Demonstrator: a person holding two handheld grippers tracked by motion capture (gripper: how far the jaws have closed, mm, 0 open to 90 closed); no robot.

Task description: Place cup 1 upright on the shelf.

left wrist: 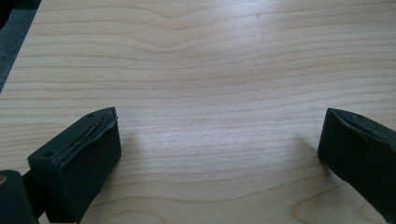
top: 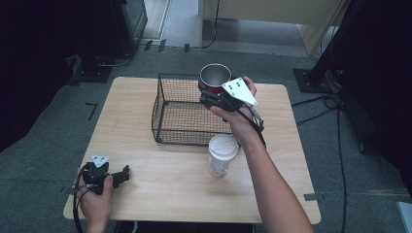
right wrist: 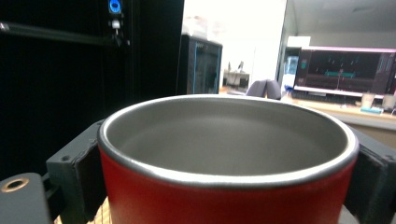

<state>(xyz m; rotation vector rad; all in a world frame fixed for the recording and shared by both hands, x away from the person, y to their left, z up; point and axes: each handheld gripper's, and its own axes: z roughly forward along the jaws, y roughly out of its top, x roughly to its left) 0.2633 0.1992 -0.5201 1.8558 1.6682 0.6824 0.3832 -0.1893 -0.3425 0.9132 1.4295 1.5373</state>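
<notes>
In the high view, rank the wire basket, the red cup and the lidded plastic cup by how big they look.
1. Wire basket, clearly largest.
2 and 3. Lidded plastic cup and red cup look much alike; the red cup is held up by the right tongs, partly hidden and nearer the camera, so no ranking.

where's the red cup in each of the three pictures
High view: the red cup is top centre, held by the right gripper over the wire basket's right back corner.
Left gripper view: not in it; open jaws over bare wooden table.
Right gripper view: the cup is centre and low, clamped between both jaws.
Shared landmark: the cup's steel rim.
</notes>
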